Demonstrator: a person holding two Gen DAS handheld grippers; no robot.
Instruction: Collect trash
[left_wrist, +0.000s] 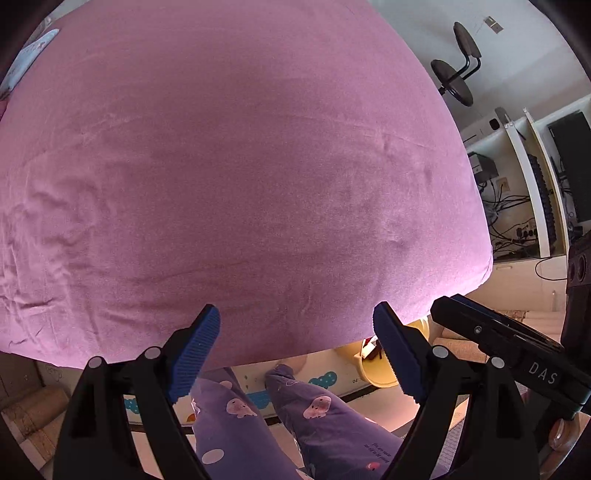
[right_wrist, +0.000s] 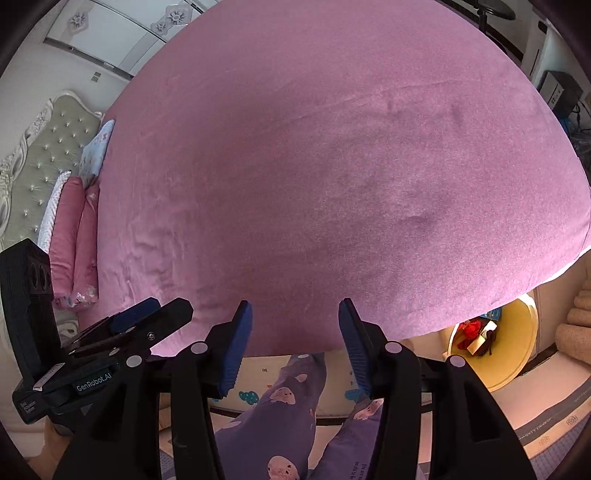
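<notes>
A yellow bin stands on the floor by the bed's near right corner, holding red and white trash; it also shows in the left wrist view, partly hidden. My left gripper is open and empty over the near edge of the pink bed. My right gripper is open and empty over the same edge. The right gripper shows in the left wrist view, and the left gripper in the right wrist view. I see no loose trash on the sheet.
Pillows and a tufted headboard are at the bed's left end. A black stool and a desk with cables stand to the right. The person's purple-trousered legs are below the grippers.
</notes>
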